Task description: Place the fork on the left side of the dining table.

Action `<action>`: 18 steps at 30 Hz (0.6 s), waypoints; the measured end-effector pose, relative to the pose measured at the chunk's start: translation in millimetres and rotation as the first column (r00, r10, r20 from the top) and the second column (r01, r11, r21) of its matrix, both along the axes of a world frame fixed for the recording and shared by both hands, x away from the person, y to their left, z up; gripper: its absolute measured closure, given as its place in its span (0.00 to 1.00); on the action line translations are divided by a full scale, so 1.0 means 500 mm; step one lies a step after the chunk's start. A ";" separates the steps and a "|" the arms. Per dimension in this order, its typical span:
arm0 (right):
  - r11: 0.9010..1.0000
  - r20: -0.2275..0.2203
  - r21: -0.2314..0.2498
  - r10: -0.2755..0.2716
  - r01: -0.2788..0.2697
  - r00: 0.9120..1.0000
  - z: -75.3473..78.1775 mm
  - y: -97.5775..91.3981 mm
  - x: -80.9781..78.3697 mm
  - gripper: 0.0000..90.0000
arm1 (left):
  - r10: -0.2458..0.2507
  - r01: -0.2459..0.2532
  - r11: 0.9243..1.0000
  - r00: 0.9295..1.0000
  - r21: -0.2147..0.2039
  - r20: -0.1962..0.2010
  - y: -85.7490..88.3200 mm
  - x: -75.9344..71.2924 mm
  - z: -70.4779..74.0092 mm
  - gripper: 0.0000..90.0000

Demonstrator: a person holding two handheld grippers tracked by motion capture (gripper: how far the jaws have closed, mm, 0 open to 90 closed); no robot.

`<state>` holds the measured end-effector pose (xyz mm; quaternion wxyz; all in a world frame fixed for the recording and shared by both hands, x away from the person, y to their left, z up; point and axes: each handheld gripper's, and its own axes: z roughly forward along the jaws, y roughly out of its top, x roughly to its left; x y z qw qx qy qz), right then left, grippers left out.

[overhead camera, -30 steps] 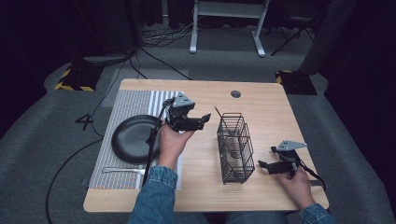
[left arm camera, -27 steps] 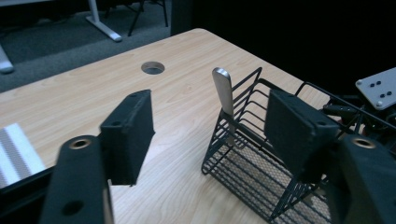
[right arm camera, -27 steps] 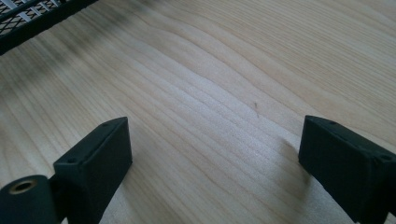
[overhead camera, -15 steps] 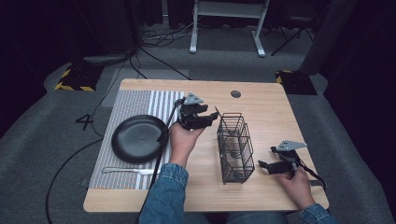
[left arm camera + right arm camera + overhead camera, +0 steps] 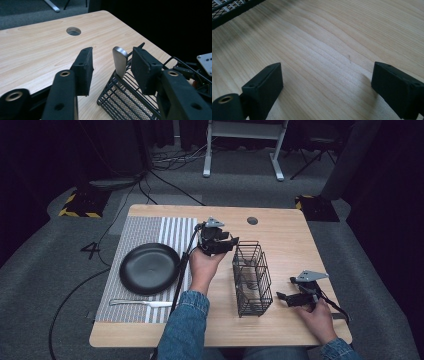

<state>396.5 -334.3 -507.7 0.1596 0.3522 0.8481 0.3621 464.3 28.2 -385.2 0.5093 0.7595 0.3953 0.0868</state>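
The left gripper [image 5: 110, 66] looks along its two black jaws, which have just been closing, toward a metal utensil handle [image 5: 120, 61] that stands upright between the pads [image 5: 83, 71], nearer the 3 o'clock pad, with a clear gap on the other side. The handle rises from the corner of a black wire basket [image 5: 125, 97] that runs off toward 5 o'clock on the wooden table [image 5: 37, 47]. A round hole [image 5: 73, 31] in the tabletop lies at 11 o'clock, and part of the other gripper [image 5: 200, 68] shows at 3 o'clock.
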 end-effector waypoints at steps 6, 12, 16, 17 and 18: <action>1.000 0.000 0.001 0.000 0.000 1.000 0.000 0.000 0.000 0.12 | -0.004 0.004 1.000 1.000 -0.003 -0.015 -0.001 0.003 -0.002 0.71; 1.000 0.000 0.000 0.000 0.000 1.000 0.000 0.000 0.000 0.12 | -0.030 0.030 1.000 0.999 -0.001 -0.020 -0.006 0.001 0.003 0.85; 1.000 0.001 0.001 0.000 0.000 1.000 0.000 0.000 0.000 0.12 | -0.037 0.037 0.999 0.999 0.005 -0.032 -0.009 0.001 0.008 0.86; 1.000 0.000 0.001 0.000 0.000 1.000 0.000 0.000 0.000 0.12 | -0.037 0.037 0.999 0.999 0.005 -0.032 -0.009 0.001 0.008 0.87; 1.000 0.000 0.000 0.000 0.000 1.000 0.000 0.000 0.000 0.12 | -0.047 0.047 0.999 0.998 -0.009 -0.037 -0.009 0.001 0.009 0.87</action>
